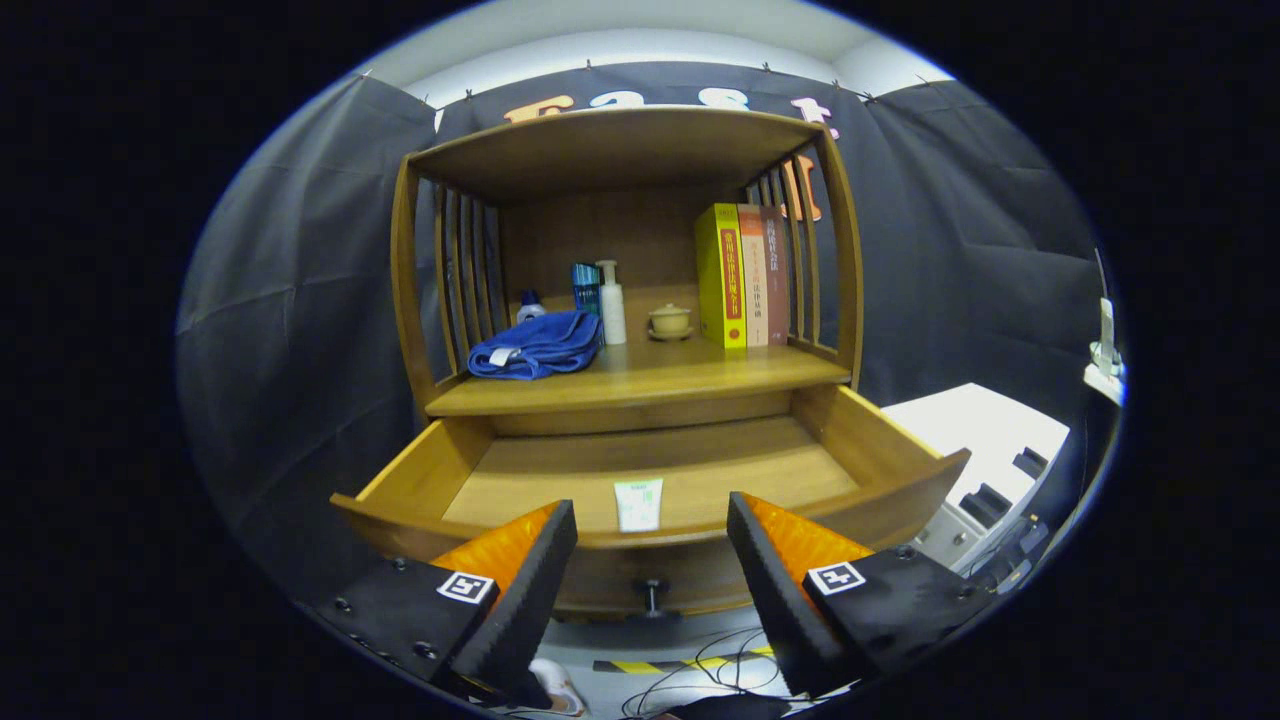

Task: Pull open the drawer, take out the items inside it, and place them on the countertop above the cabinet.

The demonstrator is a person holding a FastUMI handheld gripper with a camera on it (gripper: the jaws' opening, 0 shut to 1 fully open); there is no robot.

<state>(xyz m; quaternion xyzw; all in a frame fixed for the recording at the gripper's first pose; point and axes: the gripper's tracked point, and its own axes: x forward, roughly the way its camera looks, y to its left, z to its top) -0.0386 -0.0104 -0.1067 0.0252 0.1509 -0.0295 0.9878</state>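
Note:
The wooden drawer [900,470] stands pulled open below the cabinet's countertop [640,385]. Inside it, against the front wall, lies a small pale green-and-white tube [638,503]. My gripper [650,580] hovers open in front of the drawer, above its small knob [652,592], with the tube just ahead between the fingers. Nothing is held. On the countertop lie a folded blue cloth [537,345], a white pump bottle [611,303], a small blue-capped bottle [529,305], a blue box [586,288] and a small lidded cup on a saucer [669,321].
Three upright books [742,275] stand at the countertop's right end under the upper shelf [610,145]. Slatted side walls close the shelf left and right. A white unit [985,440] stands to the right of the drawer. Cables and striped tape [680,665] lie on the floor below.

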